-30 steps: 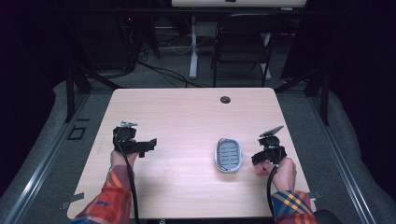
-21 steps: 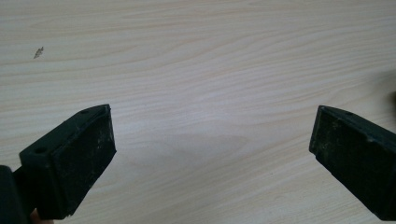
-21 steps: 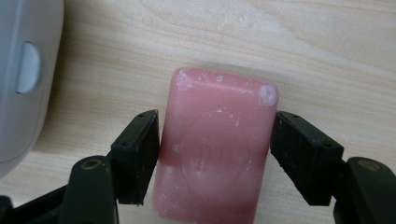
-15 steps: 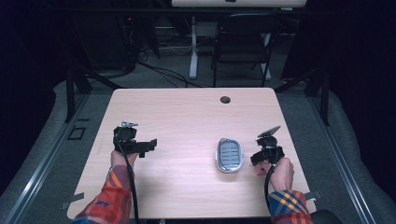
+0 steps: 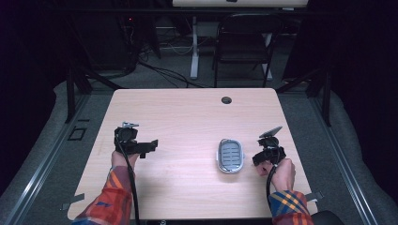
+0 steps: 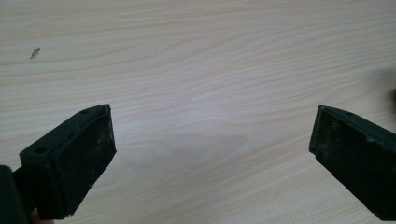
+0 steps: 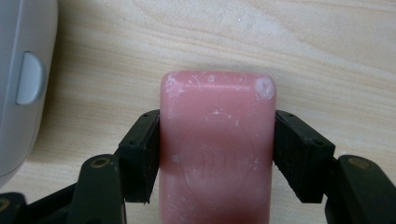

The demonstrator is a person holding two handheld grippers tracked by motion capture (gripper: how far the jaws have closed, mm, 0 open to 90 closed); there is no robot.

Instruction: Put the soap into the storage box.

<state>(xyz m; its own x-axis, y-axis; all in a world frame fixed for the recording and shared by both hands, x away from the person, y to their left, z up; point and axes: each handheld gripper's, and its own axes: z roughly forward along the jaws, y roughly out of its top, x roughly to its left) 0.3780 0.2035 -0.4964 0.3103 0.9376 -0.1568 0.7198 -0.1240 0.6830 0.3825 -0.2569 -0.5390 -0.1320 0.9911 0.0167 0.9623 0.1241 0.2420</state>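
A pink bar of soap [image 7: 217, 140] sits between the two black jaws of my right gripper [image 7: 217, 154], which is shut on its sides. In the high view that gripper [image 5: 264, 156] is at the table's right, just right of a grey oval soap dish [image 5: 229, 155] with a ribbed inside. The dish's pale wall [image 7: 21, 79] is at the left edge of the right gripper view. My left gripper [image 5: 149, 147] rests at the table's left, far from the dish. Its jaws stand wide apart over bare wood, so the left gripper [image 6: 212, 149] is open and holds nothing.
The light wooden table [image 5: 187, 117] has a round cable hole [image 5: 226, 100] near its far edge. Behind the table stand a black chair [image 5: 244, 42] and a white desk leg [image 5: 194, 47] with cables on the floor. A small dark mark [image 6: 35, 52] shows on the wood.
My right gripper has shifted slightly, down and toward the dish; the left gripper has stayed put.
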